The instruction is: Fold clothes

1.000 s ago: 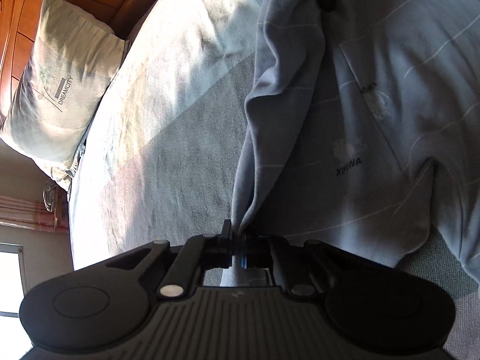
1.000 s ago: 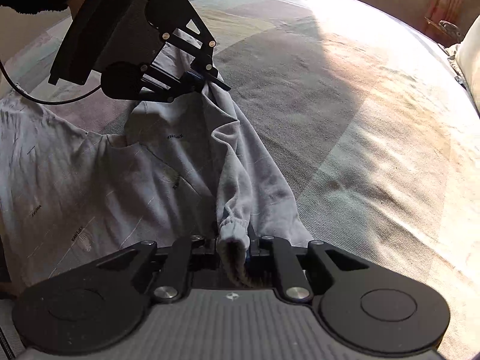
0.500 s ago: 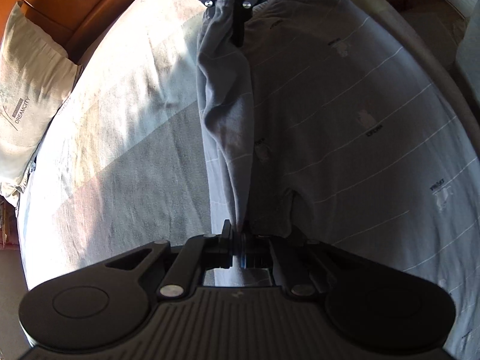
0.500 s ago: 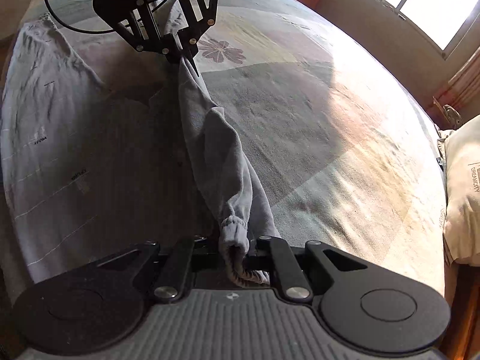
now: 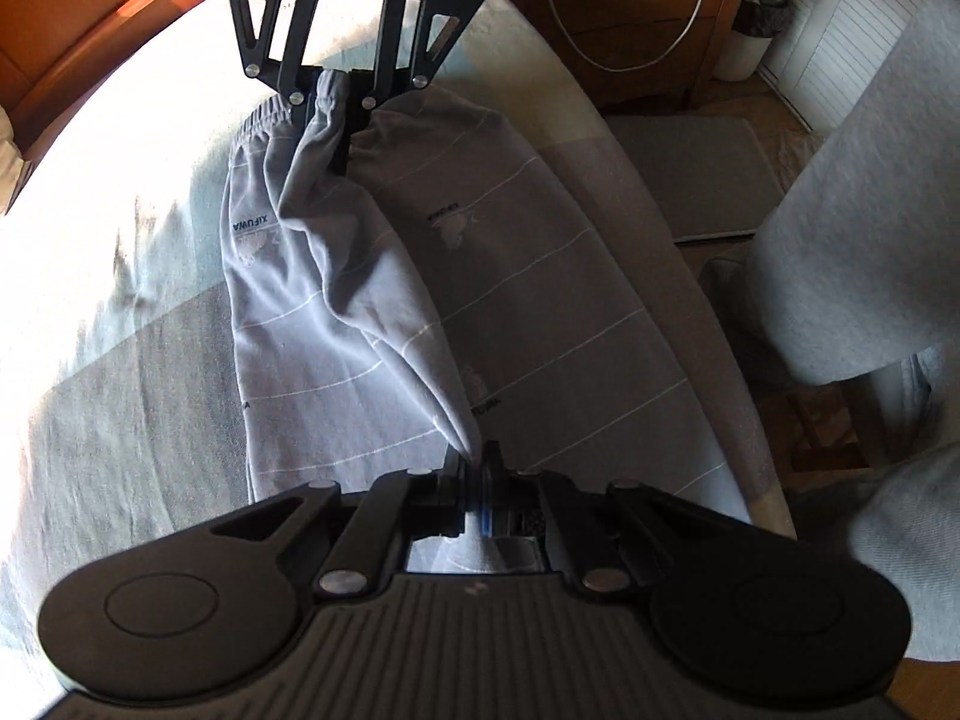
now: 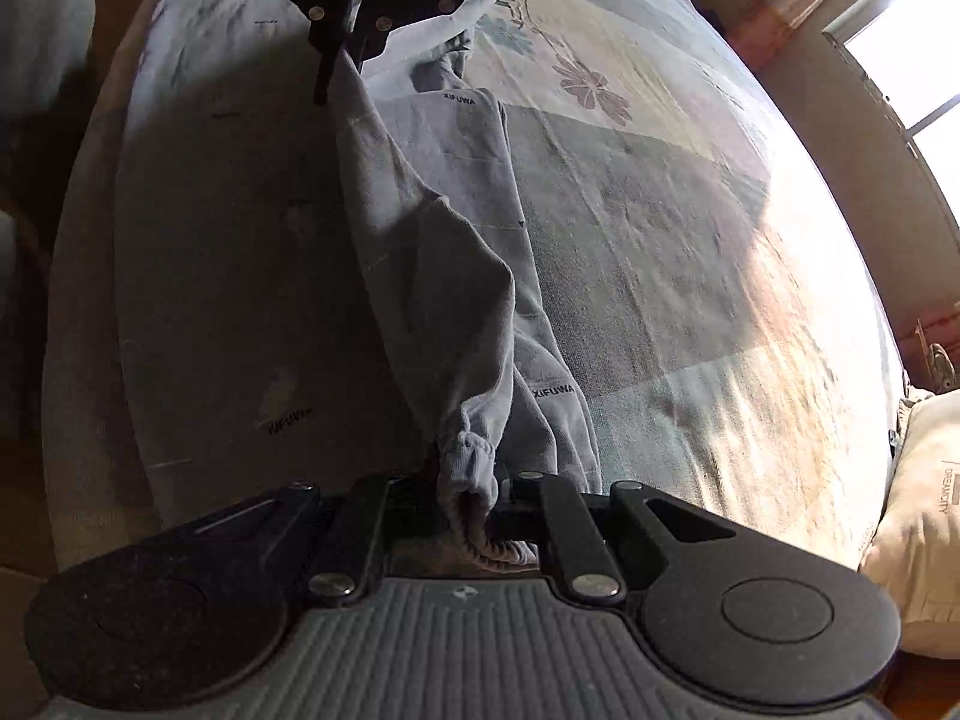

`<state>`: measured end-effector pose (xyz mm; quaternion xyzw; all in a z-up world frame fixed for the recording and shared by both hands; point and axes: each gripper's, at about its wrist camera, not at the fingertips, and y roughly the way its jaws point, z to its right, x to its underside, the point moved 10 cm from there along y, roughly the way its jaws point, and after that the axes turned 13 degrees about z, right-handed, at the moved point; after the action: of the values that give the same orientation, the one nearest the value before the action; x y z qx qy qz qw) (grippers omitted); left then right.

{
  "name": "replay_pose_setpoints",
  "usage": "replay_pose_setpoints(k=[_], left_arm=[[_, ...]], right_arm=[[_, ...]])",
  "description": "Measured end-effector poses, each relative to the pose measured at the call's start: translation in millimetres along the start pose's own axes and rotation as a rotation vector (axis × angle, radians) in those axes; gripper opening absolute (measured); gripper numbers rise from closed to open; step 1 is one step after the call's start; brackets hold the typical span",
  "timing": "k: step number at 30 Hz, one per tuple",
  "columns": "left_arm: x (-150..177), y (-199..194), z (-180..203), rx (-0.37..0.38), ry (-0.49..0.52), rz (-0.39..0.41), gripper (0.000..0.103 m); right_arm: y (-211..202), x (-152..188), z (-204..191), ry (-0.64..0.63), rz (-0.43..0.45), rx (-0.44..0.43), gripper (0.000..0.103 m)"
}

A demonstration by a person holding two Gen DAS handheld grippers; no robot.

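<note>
A grey garment (image 5: 540, 312) with thin white lines and XIFUWA prints lies flat on the bed. One long tube of it (image 5: 360, 276), a leg or a sleeve, hangs lifted and stretched between my two grippers above the flat part. My left gripper (image 5: 477, 462) is shut on the tube's plain end. At the far end my right gripper (image 5: 330, 114) is shut on the gathered cuff (image 6: 471, 462). In the right wrist view the right gripper (image 6: 474, 480) pinches that cuff, and the left gripper (image 6: 342, 48) shows at the top.
The bed sheet (image 6: 660, 228) has pale blocks and a flower print. A pillow (image 6: 918, 516) lies at the right edge. A wooden headboard (image 5: 90, 0), a wooden dresser (image 5: 630, 12) and a floor mat (image 5: 696, 174) border the bed. The person's grey clothing (image 5: 870, 210) hangs close on the right.
The grippers drew apart and pulled the tube straight. Together they swung it sideways over the flat part of the garment, toward the bed's edge. Both grips held.
</note>
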<state>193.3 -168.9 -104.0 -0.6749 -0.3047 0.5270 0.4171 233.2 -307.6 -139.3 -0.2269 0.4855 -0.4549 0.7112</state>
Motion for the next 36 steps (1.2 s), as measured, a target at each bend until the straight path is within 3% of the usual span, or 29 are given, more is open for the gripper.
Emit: replay_pose_setpoints(k=[9,12,13,15,17,19,24,27,32,34,36], left_arm=[[-18,30,9,0.021,-0.035,0.013,0.002],[-19,47,7,0.028,-0.067,-0.003,0.002],[-19,53,7,0.029,-0.077,-0.010,0.002],[-17,57,6,0.034,-0.092,-0.012,0.003],[-16,61,5,0.039,-0.106,-0.014,0.003],[-17,62,6,0.041,-0.100,-0.017,0.003],[-18,63,8,0.044,-0.086,-0.024,0.003],[-18,65,9,0.046,-0.077,-0.028,0.003],[-21,71,11,0.046,-0.107,-0.019,0.003],[-20,70,10,0.045,-0.121,-0.009,0.003],[-19,69,10,0.043,-0.132,0.002,0.003]], right_arm=[[4,19,-21,-0.245,-0.042,0.029,0.013],[7,23,-22,-0.212,-0.065,0.029,0.016],[6,24,-22,-0.196,-0.073,0.032,0.019],[1,23,-21,-0.160,-0.090,0.044,0.036],[-8,24,-17,-0.087,-0.111,0.063,0.043],[-18,29,-14,0.008,-0.147,0.078,0.043],[-40,36,-1,0.376,-0.241,0.109,0.043],[-48,34,5,0.703,-0.243,0.129,0.043],[-62,36,-4,1.405,-0.099,0.128,0.043],[-48,33,-6,1.687,-0.012,0.112,0.044],[-22,29,-14,1.960,0.071,0.094,0.052]])
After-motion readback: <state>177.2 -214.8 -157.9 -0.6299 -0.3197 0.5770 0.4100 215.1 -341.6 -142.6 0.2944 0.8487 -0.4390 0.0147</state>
